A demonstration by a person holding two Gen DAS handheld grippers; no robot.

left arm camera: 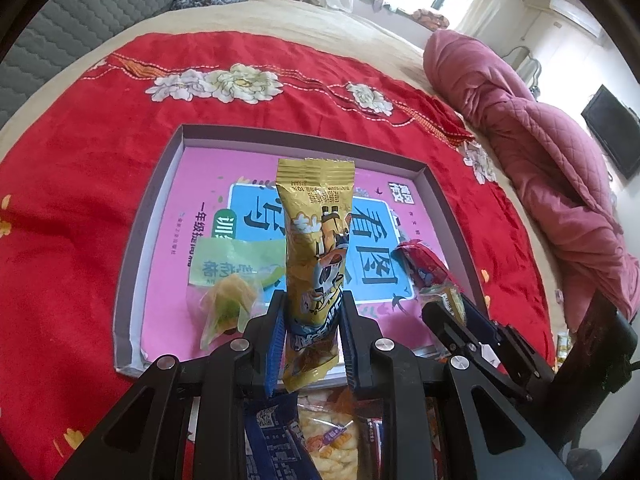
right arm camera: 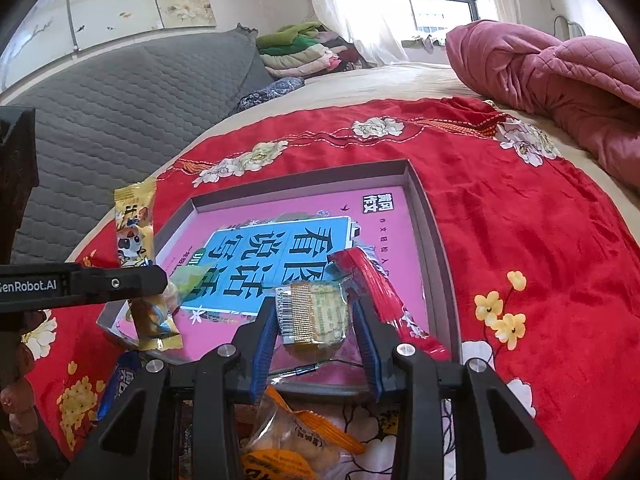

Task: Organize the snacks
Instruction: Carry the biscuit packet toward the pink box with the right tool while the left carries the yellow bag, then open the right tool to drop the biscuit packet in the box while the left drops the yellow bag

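My left gripper (left arm camera: 313,312) is shut on a tall yellow snack packet (left arm camera: 316,236) and holds it upright over the near edge of the grey tray (left arm camera: 160,204); the packet also shows in the right wrist view (right arm camera: 136,232). My right gripper (right arm camera: 314,312) is shut on a clear packet with a gold-labelled cake (right arm camera: 318,318), low over the tray's near right part (right arm camera: 436,264). In the tray lie a green-labelled dried fruit packet (left arm camera: 228,280) and a red packet (right arm camera: 372,284). The right gripper also shows in the left wrist view (left arm camera: 452,308).
The tray has a pink and blue printed floor and sits on a red flowered cloth (left arm camera: 72,200) on a bed. Loose snacks lie below the grippers: a blue packet (left arm camera: 272,440), puffed snacks (left arm camera: 332,440), an orange pastry packet (right arm camera: 296,440). A pink quilt (left arm camera: 540,152) lies to the right.
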